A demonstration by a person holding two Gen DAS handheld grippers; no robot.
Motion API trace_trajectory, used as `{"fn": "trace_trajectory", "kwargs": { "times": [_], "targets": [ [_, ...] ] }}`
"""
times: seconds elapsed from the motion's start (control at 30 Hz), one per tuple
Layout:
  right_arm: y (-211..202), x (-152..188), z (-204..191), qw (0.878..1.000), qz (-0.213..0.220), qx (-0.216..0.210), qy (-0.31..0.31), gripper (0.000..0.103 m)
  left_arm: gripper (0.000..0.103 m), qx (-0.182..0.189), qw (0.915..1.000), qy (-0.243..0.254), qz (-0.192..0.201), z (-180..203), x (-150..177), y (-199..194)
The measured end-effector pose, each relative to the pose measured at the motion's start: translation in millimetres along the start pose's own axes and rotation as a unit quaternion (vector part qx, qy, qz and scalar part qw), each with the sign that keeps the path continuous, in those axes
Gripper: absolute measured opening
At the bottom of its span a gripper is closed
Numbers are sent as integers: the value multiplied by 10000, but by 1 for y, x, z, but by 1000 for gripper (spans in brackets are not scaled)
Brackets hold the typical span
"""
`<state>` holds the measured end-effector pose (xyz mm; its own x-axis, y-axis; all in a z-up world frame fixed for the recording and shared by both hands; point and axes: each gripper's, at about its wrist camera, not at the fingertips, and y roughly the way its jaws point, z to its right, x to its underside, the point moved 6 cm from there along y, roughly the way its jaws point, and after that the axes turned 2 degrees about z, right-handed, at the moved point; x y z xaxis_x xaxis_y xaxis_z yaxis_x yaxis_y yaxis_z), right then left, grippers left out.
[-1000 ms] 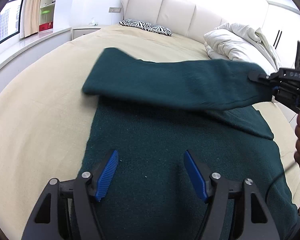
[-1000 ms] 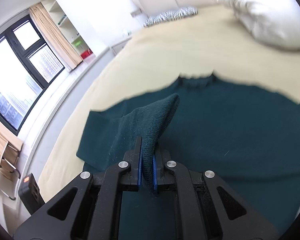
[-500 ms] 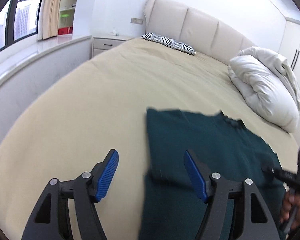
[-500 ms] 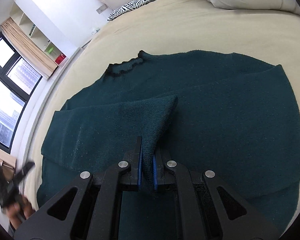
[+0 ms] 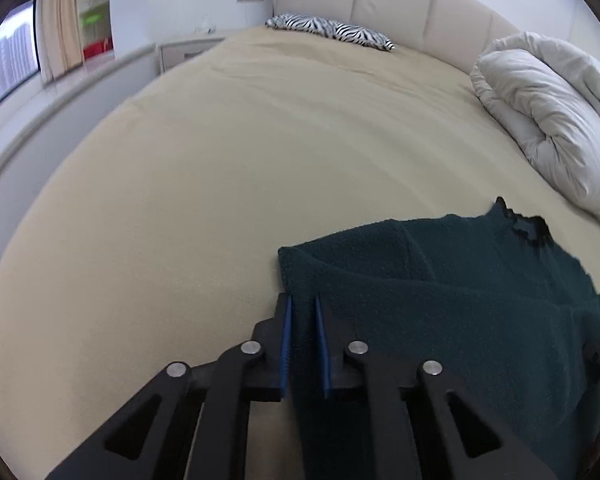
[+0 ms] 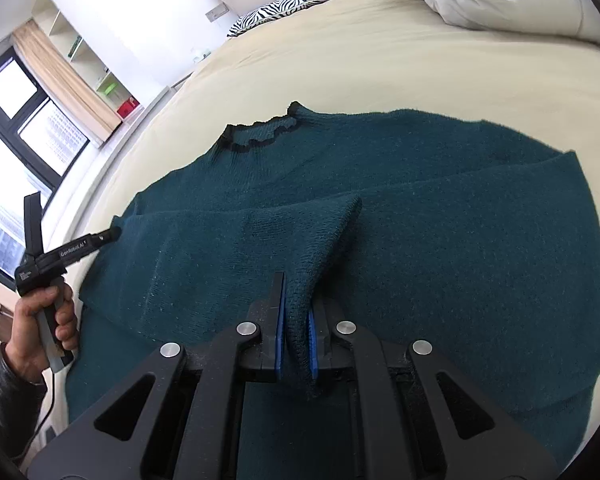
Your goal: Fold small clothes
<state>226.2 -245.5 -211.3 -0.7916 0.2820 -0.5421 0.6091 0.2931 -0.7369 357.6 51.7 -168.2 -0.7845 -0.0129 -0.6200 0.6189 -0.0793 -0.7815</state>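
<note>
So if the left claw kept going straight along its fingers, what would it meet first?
The dark green sweater: the left claw is already shut on its folded side edge. Past that corner lies only the beige bedsheet, though depth is hard to judge.

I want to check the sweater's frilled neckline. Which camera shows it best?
The right wrist view: the neckline lies whole and sharp near the centre, on the dark green sweater. The left wrist view shows it only small, at the far right edge.
</note>
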Motion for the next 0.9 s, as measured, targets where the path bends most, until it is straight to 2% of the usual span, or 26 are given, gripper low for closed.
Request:
{"fn": "trace_trajectory", "kwargs": {
  "times": [0.07, 0.17, 0.27, 0.33, 0.37, 0.4, 0.43, 0.5, 0.6, 0.63, 0.73, 0.77, 0.83, 0.9],
  "targets": [
    [1, -2, -1, 10000, 10, 76, 28, 7, 8, -19, 9999, 60, 100, 2, 4, -4],
    [-4, -8, -5, 9998, 119, 129, 133, 7, 8, 65, 9996, -173, 222, -9, 10, -12],
    [-11, -14, -12, 9996, 231, 159, 31, 7, 9, 17, 9995, -207, 251, -13, 13, -10],
    [-2, -13, -9, 9995, 122, 288, -17, 7, 9, -47, 9995, -181, 257, -10, 13, -7],
    [9, -10, -3, 9993, -67, 361, 17, 7, 9, -77, 9996, -144, 243, -10, 13, -5],
    [18, -5, 4, 9990, -212, 356, 165, 6, 9, -88, 9996, -132, 231, -9, 15, -5],
    [19, -3, 10, 9988, -144, 173, 432, 6, 9, -88, 9997, -132, 211, -8, 14, -3],
    [14, -3, 11, 9982, -76, 88, 592, 6, 10, -112, 9997, -75, 182, -6, 13, -2],
    [13, -2, 10, 9983, -90, 154, 548, 6, 22, -146, 9994, -196, 255, -8, 11, -13],
    [14, -3, 11, 9980, -123, 113, 616, 6, 31, -125, 9991, -319, 254, -11, 11, -18],
    [14, -5, 16, 9965, -193, -54, 817, 8, 38, 205, 9962, -763, 364, -26, 14, -41],
    [13, -3, 16, 9961, -211, -81, 853, 9, 46, 228, 9960, -786, 368, -28, 16, -49],
    [8, 0, 17, 9952, -231, -146, 940, 12, 58, 281, 9968, -707, 248, -26, 25, -56],
    [4, 2, 15, 9933, -212, -320, 1086, 26, 60, 242, 9986, -465, 76, -16, 36, -59]
  ]
}}
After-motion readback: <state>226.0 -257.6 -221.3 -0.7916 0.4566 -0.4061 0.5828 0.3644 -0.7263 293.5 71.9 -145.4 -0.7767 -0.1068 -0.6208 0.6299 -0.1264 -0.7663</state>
